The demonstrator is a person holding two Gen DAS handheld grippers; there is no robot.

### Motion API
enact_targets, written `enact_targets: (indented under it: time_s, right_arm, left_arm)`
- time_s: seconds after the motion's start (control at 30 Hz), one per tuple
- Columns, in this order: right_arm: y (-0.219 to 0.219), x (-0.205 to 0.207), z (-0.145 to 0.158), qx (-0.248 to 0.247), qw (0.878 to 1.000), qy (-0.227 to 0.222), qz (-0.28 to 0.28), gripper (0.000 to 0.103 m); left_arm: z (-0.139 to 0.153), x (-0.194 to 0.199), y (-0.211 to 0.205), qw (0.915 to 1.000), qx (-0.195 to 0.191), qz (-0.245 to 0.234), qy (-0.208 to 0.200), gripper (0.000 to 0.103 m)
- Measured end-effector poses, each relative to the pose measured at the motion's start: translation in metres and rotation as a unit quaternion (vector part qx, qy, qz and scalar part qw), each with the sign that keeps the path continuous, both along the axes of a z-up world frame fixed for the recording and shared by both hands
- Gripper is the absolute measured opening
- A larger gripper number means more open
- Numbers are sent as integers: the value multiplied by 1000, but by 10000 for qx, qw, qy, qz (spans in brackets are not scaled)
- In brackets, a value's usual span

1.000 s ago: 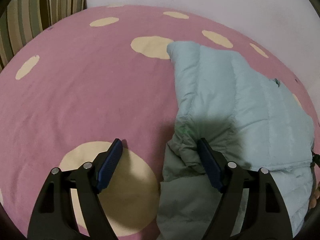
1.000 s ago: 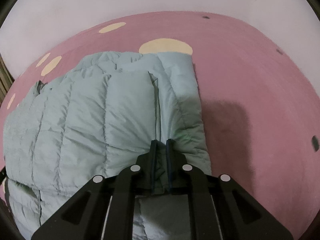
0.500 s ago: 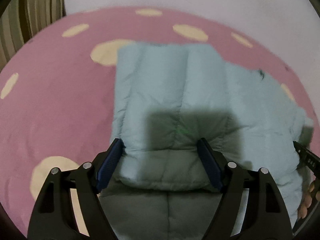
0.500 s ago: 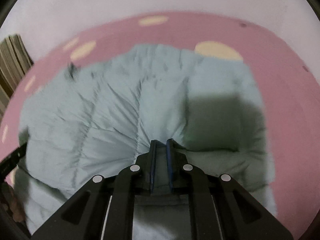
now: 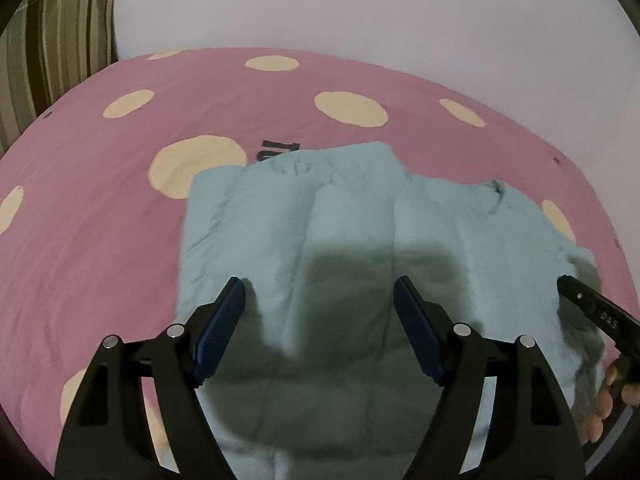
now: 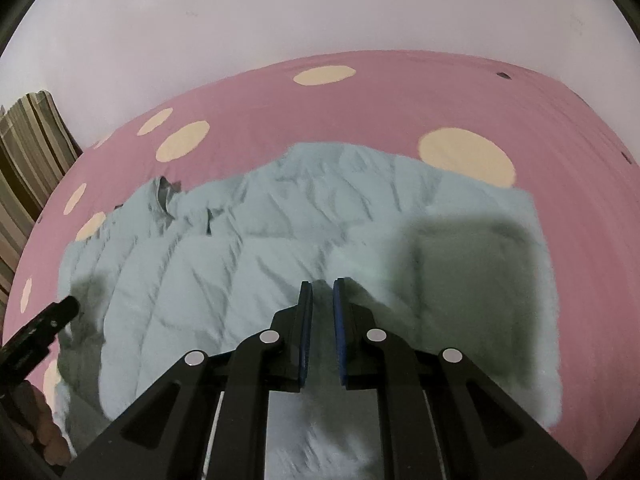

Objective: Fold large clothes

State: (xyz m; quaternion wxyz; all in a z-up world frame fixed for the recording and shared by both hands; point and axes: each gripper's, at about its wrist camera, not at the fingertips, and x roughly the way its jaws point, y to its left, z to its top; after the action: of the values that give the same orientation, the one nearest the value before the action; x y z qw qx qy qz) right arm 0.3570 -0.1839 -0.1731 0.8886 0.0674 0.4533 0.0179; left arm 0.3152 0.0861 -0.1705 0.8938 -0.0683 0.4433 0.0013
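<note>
We see the pale blue quilted jacket (image 5: 360,240) lying on the pink spotted bedspread (image 5: 100,220), its long axis running from nine to three o'clock. Our left gripper (image 5: 320,320) hangs over it, jaws wide and empty. Our right gripper (image 6: 320,320) — clamped on the fabric a second ago — has just been opening, cloth between its slightly parted pads.

Two wrist fisheyes, each angled steeply down, close over the same blue jacket (image 5: 360,220) on the pink bedspread (image 6: 400,96)

jackets: 1 (image 5: 352,216) (pale blue, quilted) | grippers: 2 (image 5: 320,308) (image 6: 320,300) | striped cushions: 1 (image 5: 52,40)
</note>
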Motion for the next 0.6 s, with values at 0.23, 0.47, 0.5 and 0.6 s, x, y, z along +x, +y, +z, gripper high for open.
enact_targets:
  time_s: [0.23, 0.47, 0.5, 0.6]
  right_arm:
    - [9, 16, -20, -176, 9995, 256, 79, 29]
    - [28, -17, 4, -18, 9993, -69, 359, 36]
    - [34, -18, -3, -61, 9989, 40, 460, 37]
    - [48, -12, -32, -408, 9970, 283, 597, 38]
  left_arm:
    - [-20, 19, -10, 9987, 281, -119, 397, 77]
    - [3, -10, -22, 9997, 78, -209, -89, 77]
    - [-3, -8, -26, 9996, 112, -267, 34, 77]
    - [-34, 2, -37, 9977, 302, -443, 410, 77]
